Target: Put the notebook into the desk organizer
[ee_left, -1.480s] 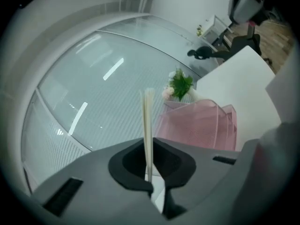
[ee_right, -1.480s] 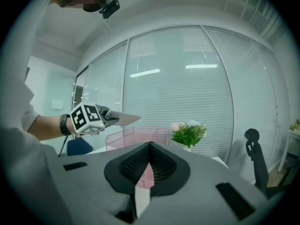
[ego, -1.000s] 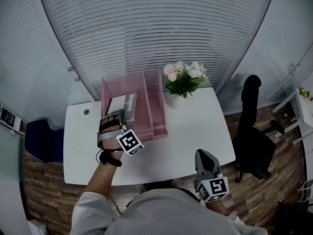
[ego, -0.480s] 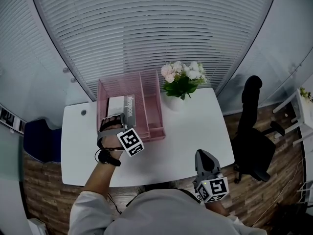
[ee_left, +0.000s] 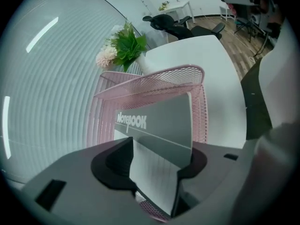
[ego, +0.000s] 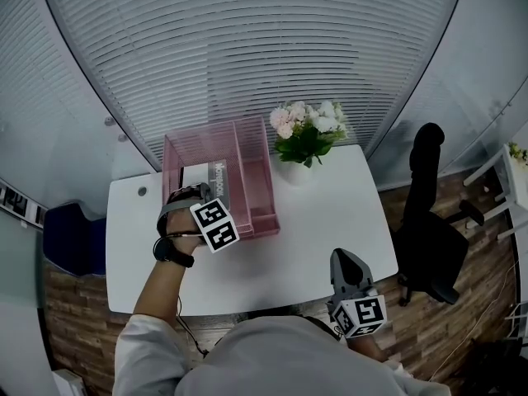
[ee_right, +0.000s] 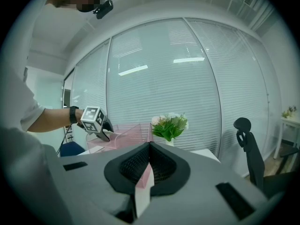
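Observation:
The grey notebook (ego: 217, 174) stands on edge inside the left compartment of the pink mesh desk organizer (ego: 257, 165). My left gripper (ego: 193, 193) hovers at the organizer's near left corner. In the left gripper view the notebook (ee_left: 161, 121), with "NOTEBOOK" printed on its cover, sits between the jaws of the left gripper (ee_left: 157, 154), which are opening and no longer pinch it. The organizer's mesh wall (ee_left: 154, 81) rises behind. My right gripper (ego: 343, 264) is low at the table's near edge, shut and empty (ee_right: 150, 146).
A vase of pink and white flowers (ego: 308, 134) stands right of the organizer on the white table (ego: 330, 209). A black office chair (ego: 429, 221) is beyond the table's right end and a blue seat (ego: 74, 238) at its left. Blinds cover the curved wall behind.
The notebook has gone from tilted above the organizer to standing down inside its left compartment. My left gripper's jaws have spread. The right gripper has stayed put.

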Tool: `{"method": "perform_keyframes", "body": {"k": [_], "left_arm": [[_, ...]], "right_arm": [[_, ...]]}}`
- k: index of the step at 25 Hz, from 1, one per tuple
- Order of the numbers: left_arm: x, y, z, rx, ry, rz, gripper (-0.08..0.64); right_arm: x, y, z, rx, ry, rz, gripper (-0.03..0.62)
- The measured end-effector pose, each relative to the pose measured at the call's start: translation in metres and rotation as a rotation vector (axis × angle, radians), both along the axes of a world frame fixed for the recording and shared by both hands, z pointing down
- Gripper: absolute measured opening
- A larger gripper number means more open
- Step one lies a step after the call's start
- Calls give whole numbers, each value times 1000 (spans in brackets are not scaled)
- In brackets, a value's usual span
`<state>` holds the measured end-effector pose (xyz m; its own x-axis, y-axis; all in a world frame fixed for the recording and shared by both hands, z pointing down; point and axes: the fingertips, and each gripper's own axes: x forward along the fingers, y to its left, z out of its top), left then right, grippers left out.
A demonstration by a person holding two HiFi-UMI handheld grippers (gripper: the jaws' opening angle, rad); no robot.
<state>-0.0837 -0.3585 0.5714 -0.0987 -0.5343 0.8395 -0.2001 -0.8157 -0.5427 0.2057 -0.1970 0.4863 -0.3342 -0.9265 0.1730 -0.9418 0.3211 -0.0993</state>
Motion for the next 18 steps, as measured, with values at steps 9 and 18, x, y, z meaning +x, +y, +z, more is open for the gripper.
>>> {"method": "perform_keyframes", "body": {"k": [9,18], "left_arm": [[0,5,2,-183,8,54,267],[4,13,0,-236,57,33,310]], "right_arm": [[10,-6,2,-2,-9,22,12],[17,-11,6,-16,-25,30,12]]}}
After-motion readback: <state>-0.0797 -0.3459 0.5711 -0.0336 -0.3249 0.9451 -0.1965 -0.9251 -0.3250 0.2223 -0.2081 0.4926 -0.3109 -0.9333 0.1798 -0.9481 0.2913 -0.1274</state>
